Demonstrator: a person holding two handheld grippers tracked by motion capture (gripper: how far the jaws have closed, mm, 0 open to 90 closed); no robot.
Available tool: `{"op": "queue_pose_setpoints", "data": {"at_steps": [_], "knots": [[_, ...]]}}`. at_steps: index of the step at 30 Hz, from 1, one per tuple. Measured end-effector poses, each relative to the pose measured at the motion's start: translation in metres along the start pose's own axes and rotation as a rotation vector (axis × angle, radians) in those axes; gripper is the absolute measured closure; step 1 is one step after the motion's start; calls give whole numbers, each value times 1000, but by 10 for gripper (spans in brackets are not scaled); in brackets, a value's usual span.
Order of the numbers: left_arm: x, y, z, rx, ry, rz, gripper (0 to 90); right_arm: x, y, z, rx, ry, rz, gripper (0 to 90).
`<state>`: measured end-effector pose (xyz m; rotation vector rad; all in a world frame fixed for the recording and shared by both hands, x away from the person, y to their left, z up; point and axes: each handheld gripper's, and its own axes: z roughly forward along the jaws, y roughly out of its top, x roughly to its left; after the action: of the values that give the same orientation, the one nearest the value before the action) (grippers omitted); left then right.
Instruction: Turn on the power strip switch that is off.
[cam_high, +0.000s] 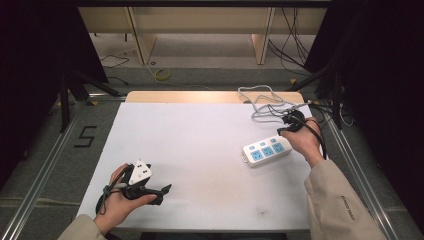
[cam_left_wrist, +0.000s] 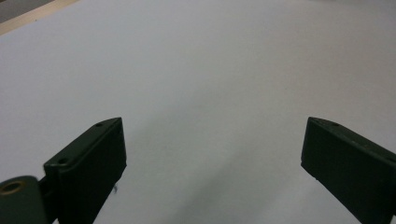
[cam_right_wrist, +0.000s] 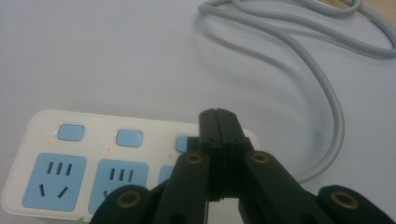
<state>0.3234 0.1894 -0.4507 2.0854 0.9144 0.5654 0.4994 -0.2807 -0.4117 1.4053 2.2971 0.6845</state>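
Right gripper view shows the closed right hand-held gripper (cam_right_wrist: 218, 114) over the power strip (cam_right_wrist: 84, 163), probably about to press its third switch (cam_right_wrist: 184, 142), needing a careful downward push.

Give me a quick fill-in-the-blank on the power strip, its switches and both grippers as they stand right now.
1. The right gripper hangs over the power strip with its jaws ____.
2. The left gripper has its jaws ____ over the bare white table.
3. The strip's sockets and switches are ____ in colour.
4. The strip's grey cable lies in ____ on the table behind it.

Missing words: shut; open; blue; loops
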Motion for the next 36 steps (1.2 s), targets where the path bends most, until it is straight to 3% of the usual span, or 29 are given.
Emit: {"op": "queue_pose_setpoints", "data": {"at_steps": [36], "knots": [[-1, 1, 1, 1, 0, 2, 64, 0, 9, 14, 49, 5, 1, 900]]}}
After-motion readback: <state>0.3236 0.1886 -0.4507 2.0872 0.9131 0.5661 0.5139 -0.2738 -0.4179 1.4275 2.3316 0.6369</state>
